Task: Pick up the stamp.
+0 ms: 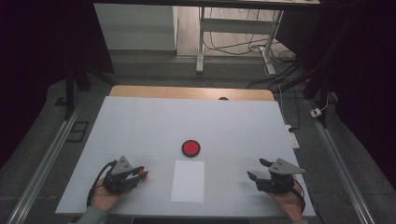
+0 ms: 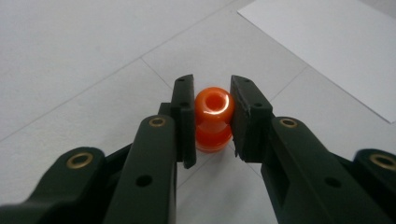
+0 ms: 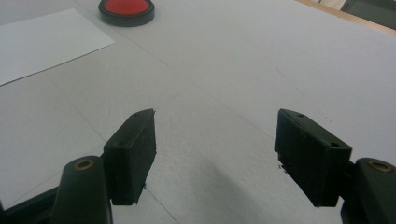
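Observation:
A glossy orange knob-shaped piece (image 2: pixel 213 116) with a narrow waist stands upright on the white table, and my left gripper (image 2: pixel 212 100) is shut on it, a pad pressed to each side. From above, that gripper (image 1: pixel 140 173) sits at the near left with the orange piece (image 1: pixel 144 174) at its tips. A round red disc with a black rim (image 1: pixel 190 148) lies mid-table, and a white sheet of paper (image 1: pixel 187 181) lies just in front of it. At the near right, my right gripper (image 1: pixel 256 168) rests open, its jaws (image 3: pixel 215 126) wide apart over bare table.
The white tabletop (image 1: pixel 140 121) ends in a wooden strip (image 1: pixel 187 92) at the far side, where a small dark object (image 1: pixel 223 98) sits. Metal rails run along both sides. Cables and a desk frame lie on the floor beyond.

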Available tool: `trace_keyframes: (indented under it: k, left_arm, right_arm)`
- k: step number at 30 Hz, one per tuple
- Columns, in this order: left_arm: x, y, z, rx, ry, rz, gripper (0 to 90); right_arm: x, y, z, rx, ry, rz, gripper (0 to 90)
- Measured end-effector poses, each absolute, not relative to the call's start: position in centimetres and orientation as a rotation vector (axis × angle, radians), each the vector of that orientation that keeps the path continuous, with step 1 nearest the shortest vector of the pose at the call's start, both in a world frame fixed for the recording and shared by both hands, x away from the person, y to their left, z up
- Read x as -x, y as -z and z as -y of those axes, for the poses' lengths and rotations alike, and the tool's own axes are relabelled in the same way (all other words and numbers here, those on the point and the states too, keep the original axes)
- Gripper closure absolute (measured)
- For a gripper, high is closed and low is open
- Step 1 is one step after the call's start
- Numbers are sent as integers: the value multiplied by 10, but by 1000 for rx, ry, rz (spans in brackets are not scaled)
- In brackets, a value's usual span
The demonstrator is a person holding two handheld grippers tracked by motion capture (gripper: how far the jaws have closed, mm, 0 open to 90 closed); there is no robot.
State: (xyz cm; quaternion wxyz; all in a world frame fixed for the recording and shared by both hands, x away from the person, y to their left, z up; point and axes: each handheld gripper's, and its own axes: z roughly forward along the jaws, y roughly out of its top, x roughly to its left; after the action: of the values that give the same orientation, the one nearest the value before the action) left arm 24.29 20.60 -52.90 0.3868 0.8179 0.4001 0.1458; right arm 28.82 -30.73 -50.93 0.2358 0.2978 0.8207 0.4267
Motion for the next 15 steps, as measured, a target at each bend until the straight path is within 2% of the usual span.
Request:
trace_keyframes:
  k: [15]
  left_arm:
    - [-243, 522, -214, -1988, -361, -1042, 724]
  right_arm:
    - [-288, 509, 306, -817, -1168, -2250, 291]
